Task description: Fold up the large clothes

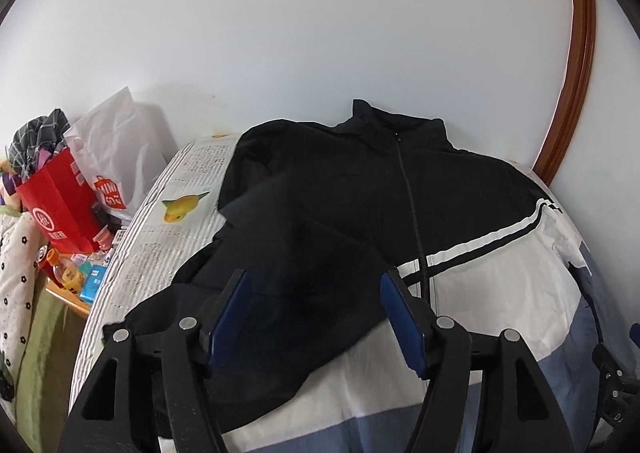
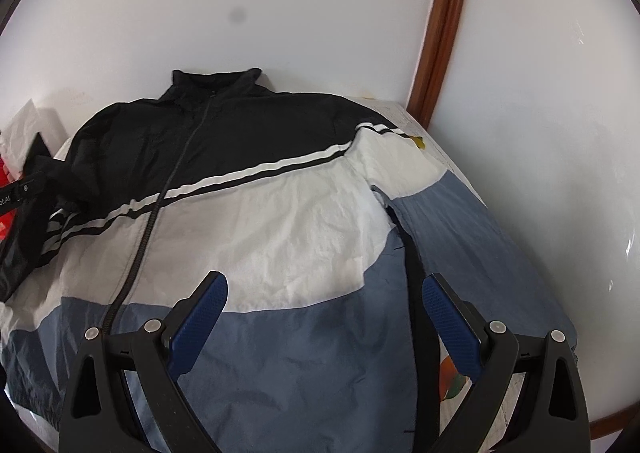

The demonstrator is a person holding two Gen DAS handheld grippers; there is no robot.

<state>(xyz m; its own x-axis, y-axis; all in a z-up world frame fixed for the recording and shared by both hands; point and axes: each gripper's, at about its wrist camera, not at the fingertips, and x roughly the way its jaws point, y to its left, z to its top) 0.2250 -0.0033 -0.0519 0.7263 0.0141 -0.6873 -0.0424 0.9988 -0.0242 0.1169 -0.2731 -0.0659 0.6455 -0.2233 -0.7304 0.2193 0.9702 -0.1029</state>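
A zip-up jacket [image 2: 280, 213] with a black top, white middle and blue bottom lies face up on a table, collar toward the wall. In the left wrist view the jacket [image 1: 480, 285] has its black left sleeve [image 1: 288, 253] folded in across the front. My left gripper [image 1: 316, 317] is open just above that sleeve, holding nothing. My right gripper [image 2: 324, 317] is open above the blue hem area, beside the right sleeve [image 2: 472, 237], which lies straight along the table edge.
The table is covered with printed paper [image 1: 160, 237]. At its left stand a red paper bag [image 1: 60, 201], a white shopping bag [image 1: 116, 157] and small bottles and boxes [image 1: 76, 277]. A white wall and a brown wooden door frame [image 2: 444, 25] stand behind.
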